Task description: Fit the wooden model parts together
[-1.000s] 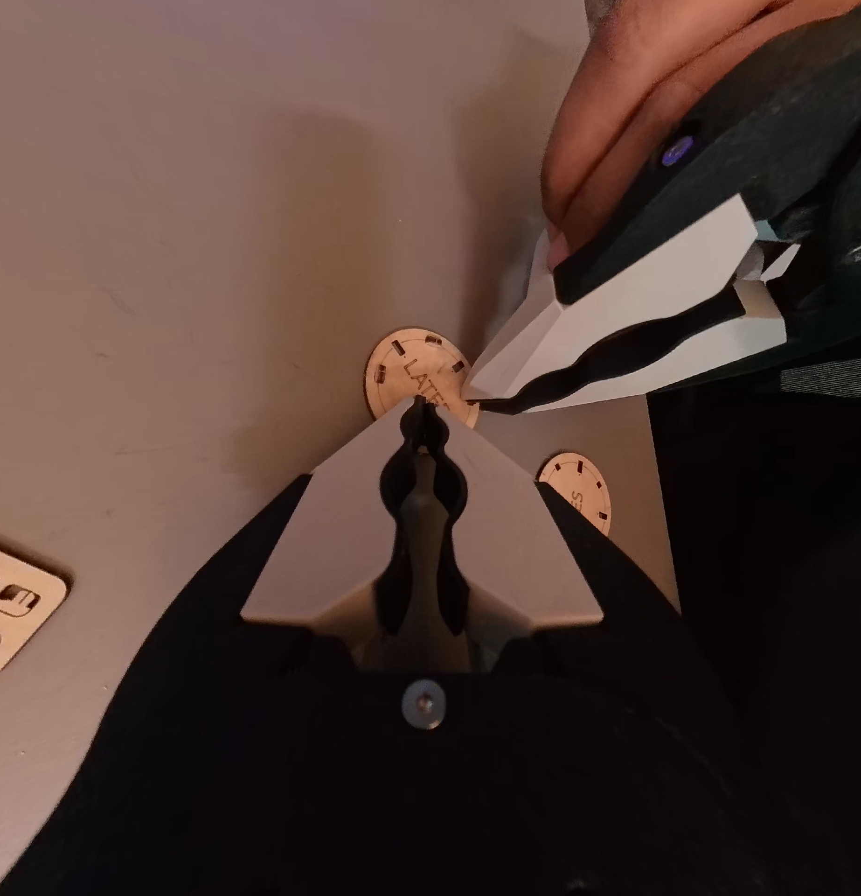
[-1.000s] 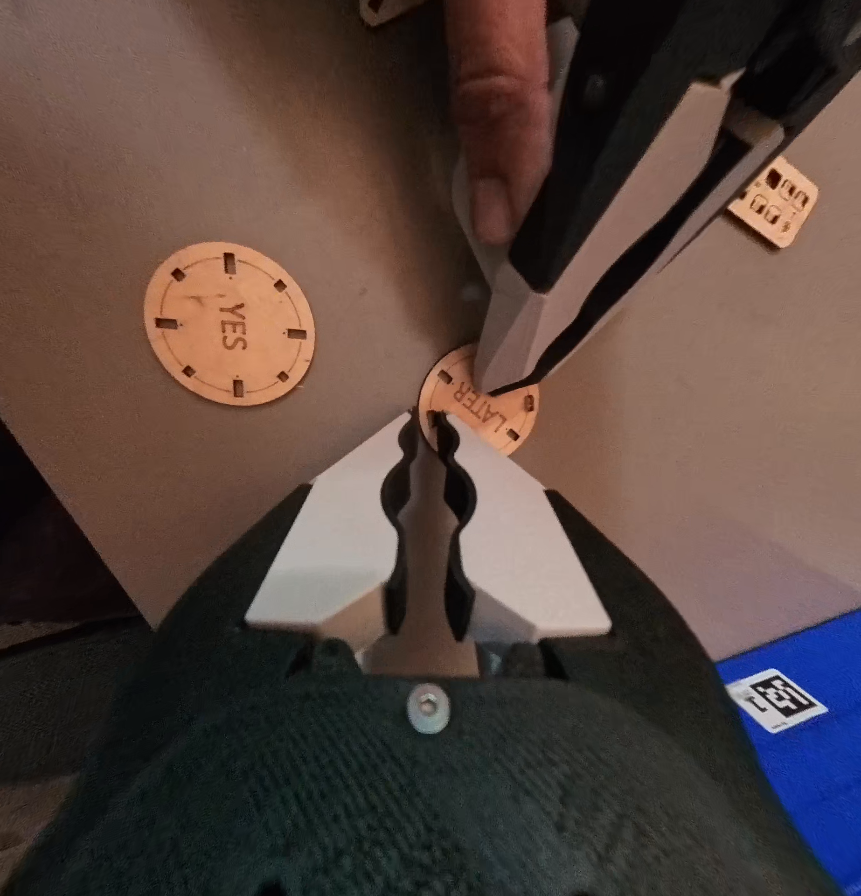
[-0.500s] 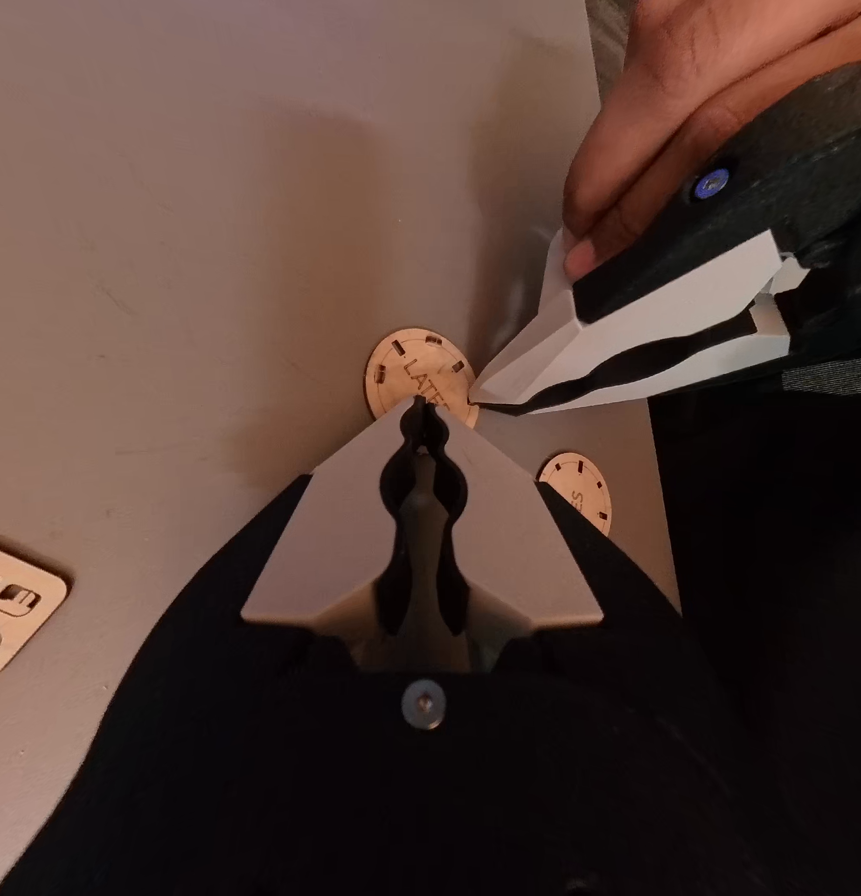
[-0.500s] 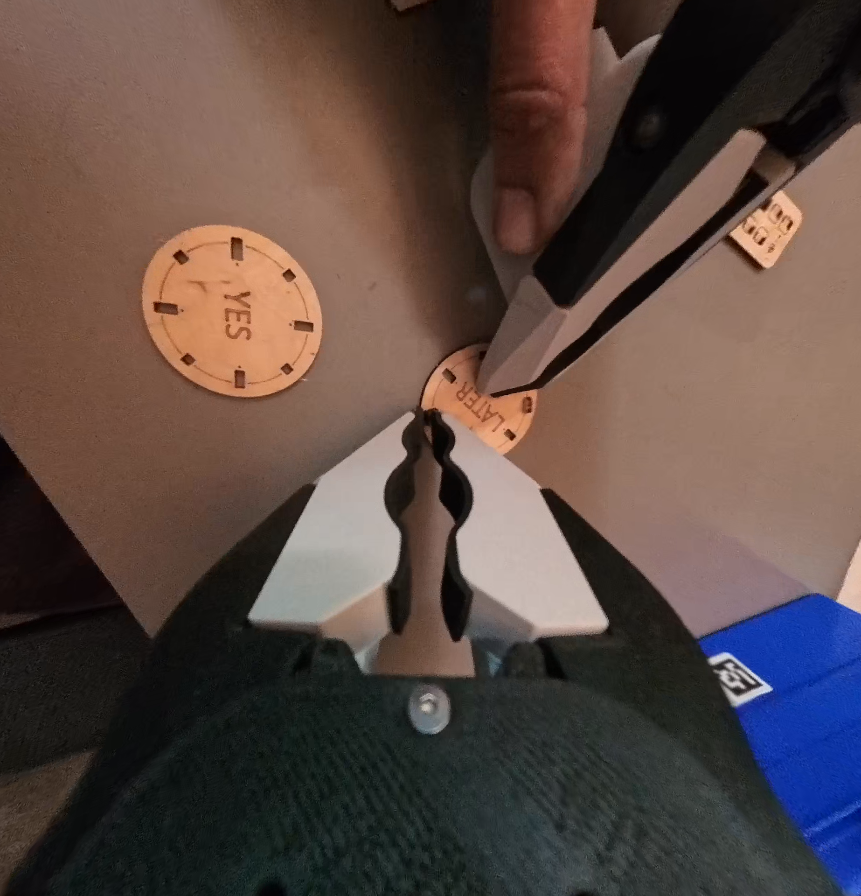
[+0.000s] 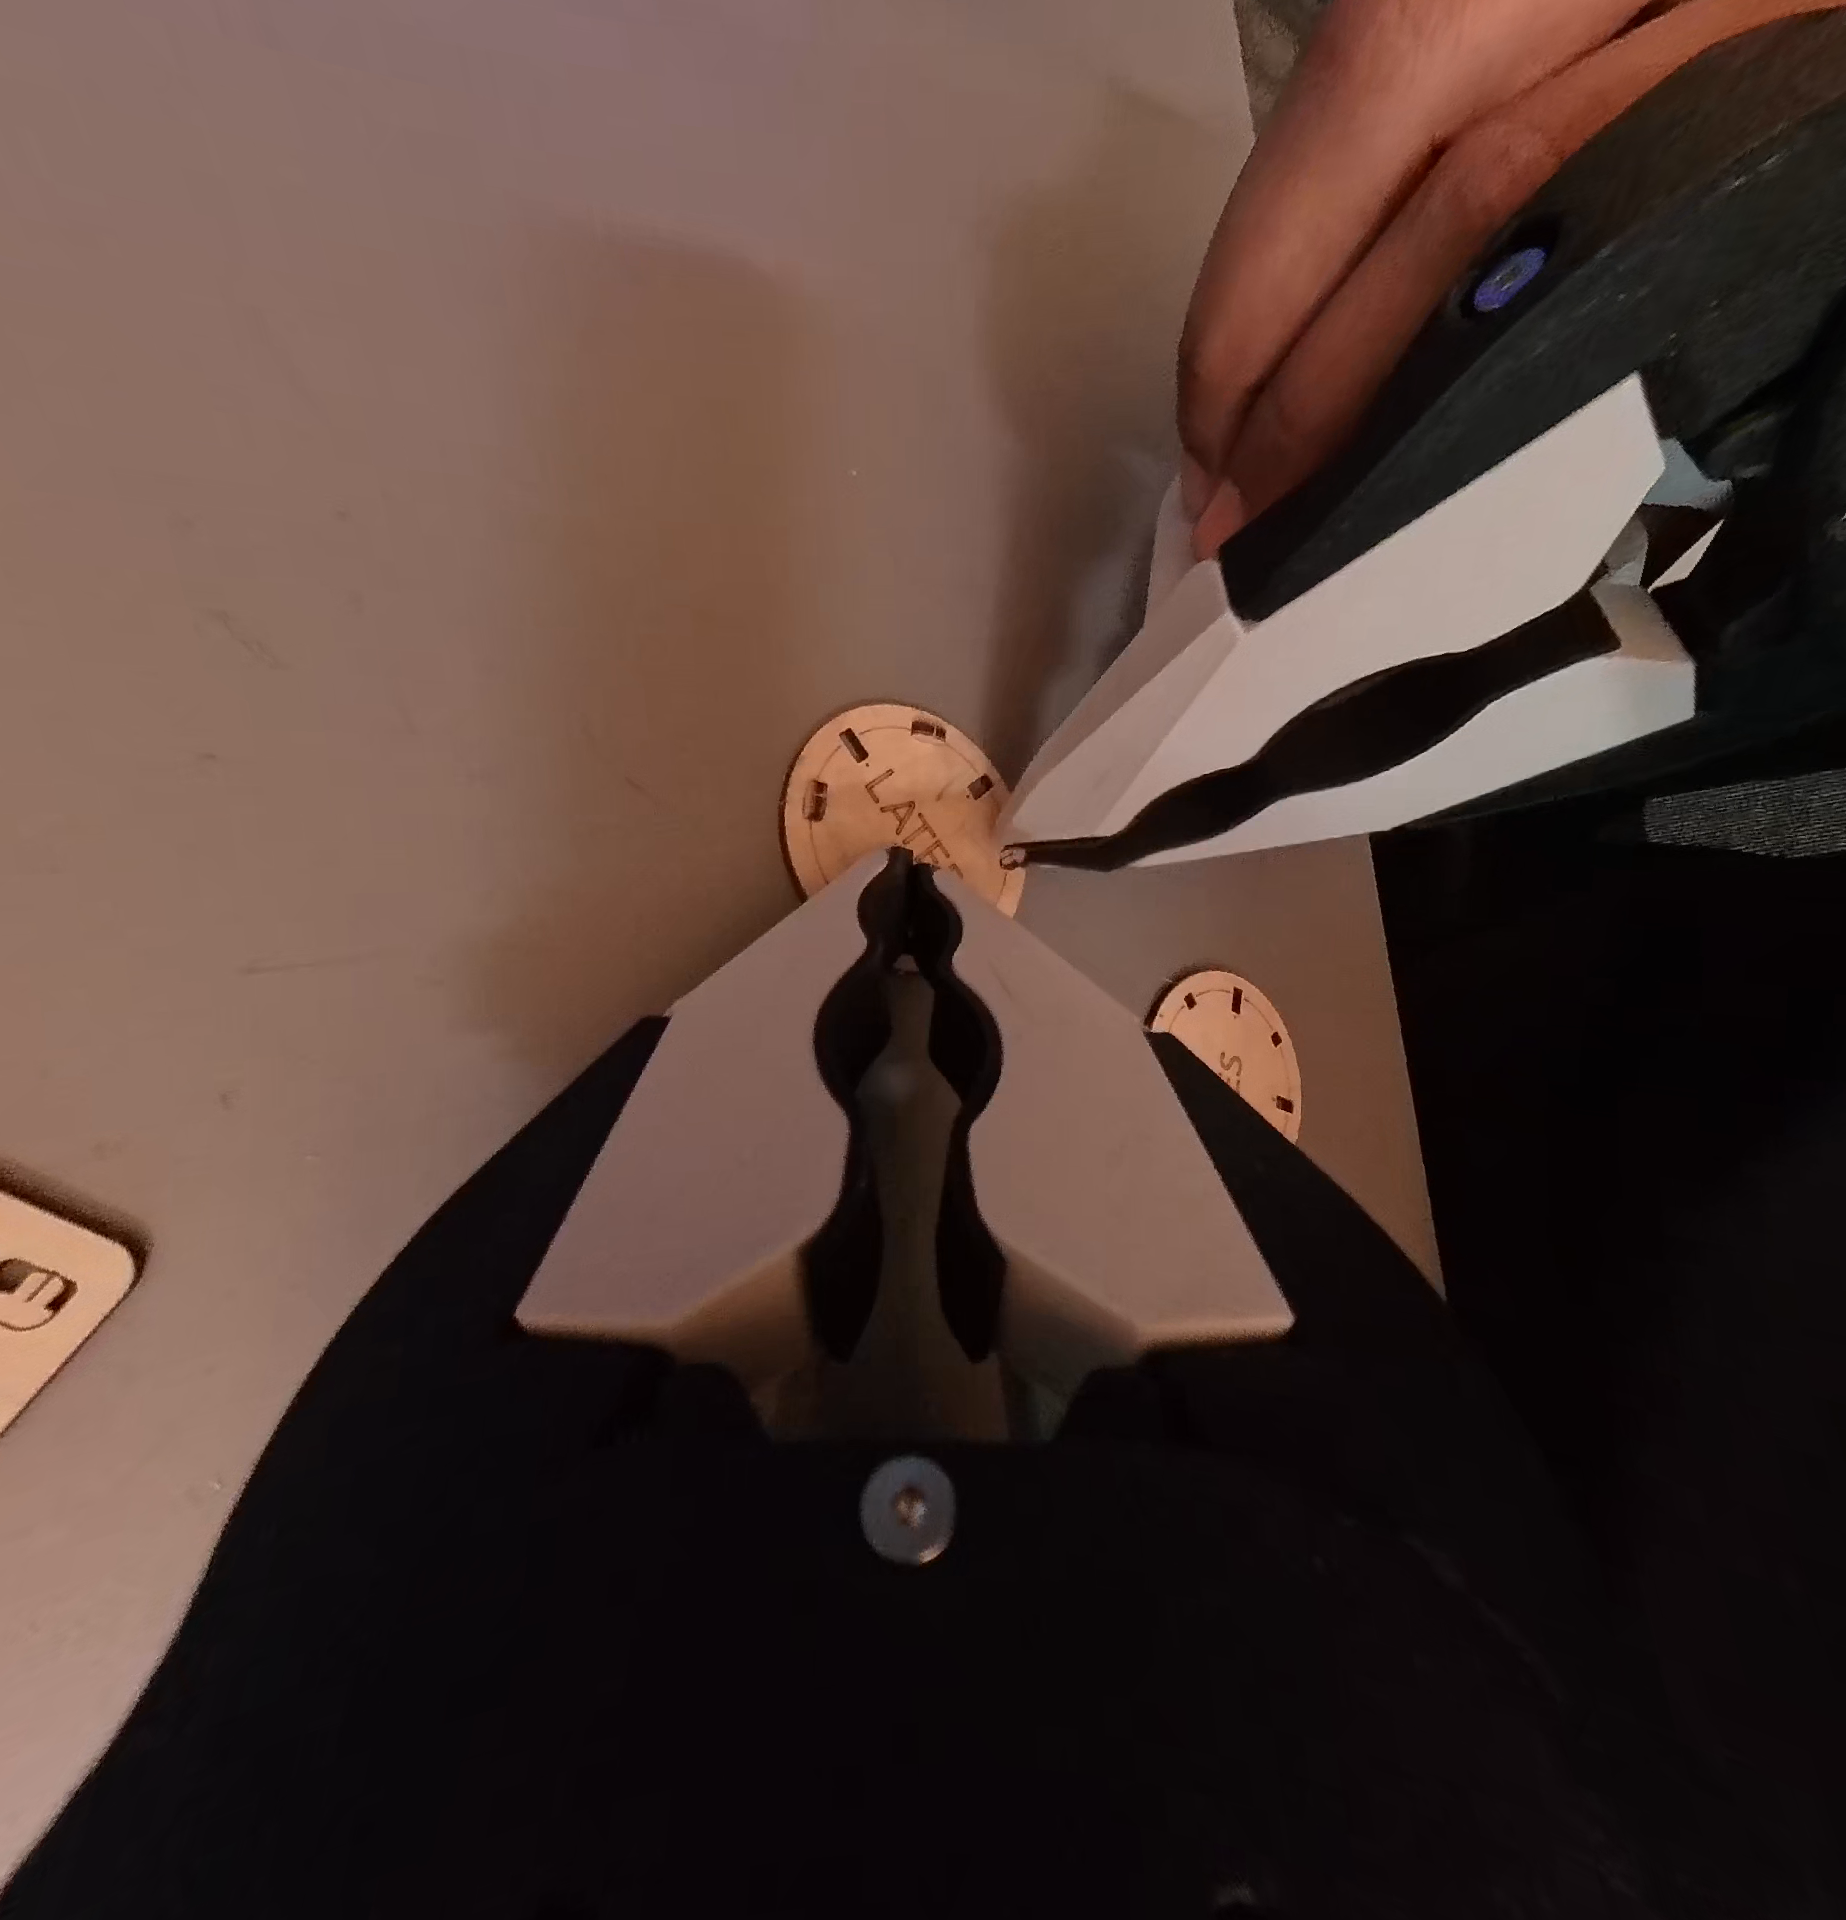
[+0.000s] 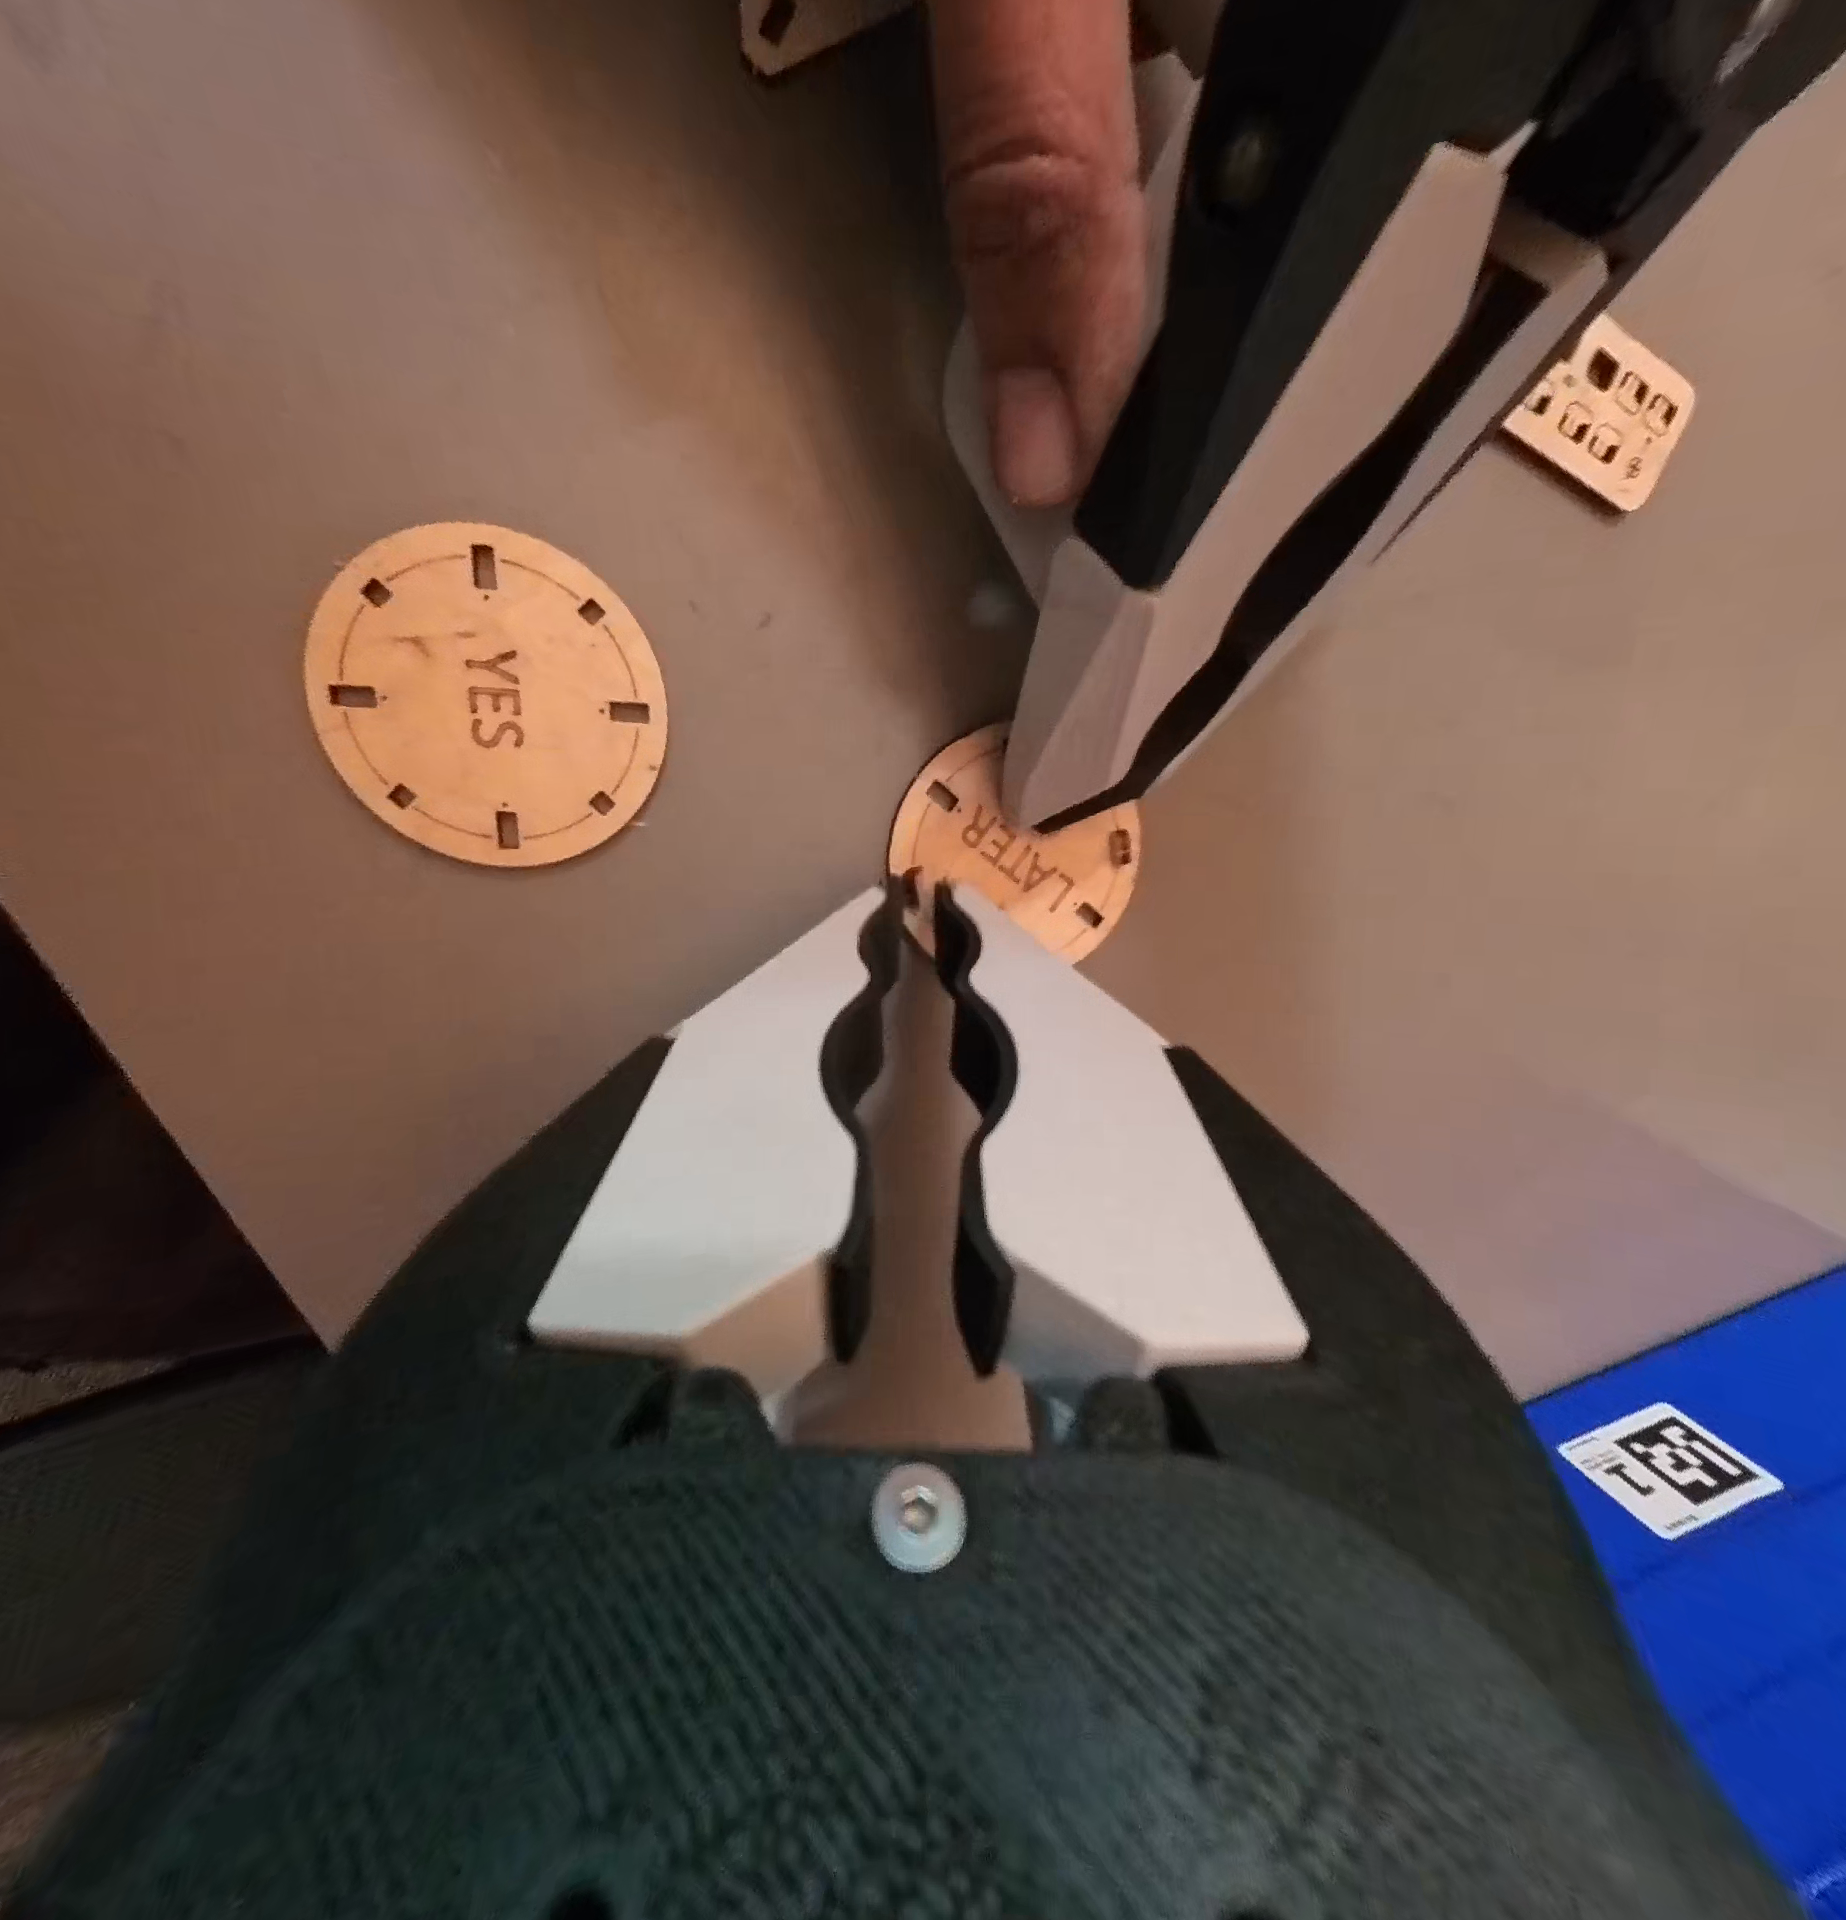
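Almost nothing moved since a moment ago: small disc (image 5: 877, 800) in the same spot, flat on the table (image 5: 379, 520), close to a corner. One little change at the right gripper (image 6: 924, 888): tips a tiny bit wider apart than half a second ago, just a thin slit now, with the near rim of the small disc showing through it. Right at that rim, maybe touching, but not pinching it, so no real hold. Left gripper (image 5: 903, 862) squeezed fully closed, tips together, its point resting on top of the small disc from the other side. Hard to tell about any lift of the rim. Big disc (image 6: 483, 707) flat and alone, well off to one side. Square wooden card (image 5: 25, 1309) far away, partly out of the picture.
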Demonstrator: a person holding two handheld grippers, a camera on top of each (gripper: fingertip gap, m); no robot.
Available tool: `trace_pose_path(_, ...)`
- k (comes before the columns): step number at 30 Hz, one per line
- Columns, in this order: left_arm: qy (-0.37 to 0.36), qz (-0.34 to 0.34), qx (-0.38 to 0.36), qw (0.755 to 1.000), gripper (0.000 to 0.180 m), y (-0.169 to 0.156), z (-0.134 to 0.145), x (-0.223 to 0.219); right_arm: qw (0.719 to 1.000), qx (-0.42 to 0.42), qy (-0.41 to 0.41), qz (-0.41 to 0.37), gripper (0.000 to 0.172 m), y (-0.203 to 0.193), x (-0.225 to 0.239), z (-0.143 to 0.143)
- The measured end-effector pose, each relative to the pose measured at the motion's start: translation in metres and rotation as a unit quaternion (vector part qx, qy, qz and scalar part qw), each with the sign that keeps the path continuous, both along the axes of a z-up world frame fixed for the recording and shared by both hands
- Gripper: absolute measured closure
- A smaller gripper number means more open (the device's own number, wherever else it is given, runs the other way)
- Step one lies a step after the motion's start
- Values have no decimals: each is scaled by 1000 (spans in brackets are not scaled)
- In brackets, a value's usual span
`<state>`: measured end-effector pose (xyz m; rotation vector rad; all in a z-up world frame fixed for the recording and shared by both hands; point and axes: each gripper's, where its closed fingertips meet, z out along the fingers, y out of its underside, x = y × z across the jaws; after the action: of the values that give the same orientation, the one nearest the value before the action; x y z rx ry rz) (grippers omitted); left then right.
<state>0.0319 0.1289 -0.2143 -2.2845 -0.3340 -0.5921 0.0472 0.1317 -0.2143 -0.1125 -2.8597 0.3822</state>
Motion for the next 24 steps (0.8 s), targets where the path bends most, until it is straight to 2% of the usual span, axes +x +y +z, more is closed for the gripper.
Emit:
trace_pose_path(16, 0, -1, 2, 1000, 180, 0, 0, 0, 1000, -18, -24, -4, 172, -2, -3, 3)
trace_pose_path(24, -3, -2, 3, 1000, 180, 0, 0, 0, 1000, -11, -21, 15, 163, 0, -2, 4)
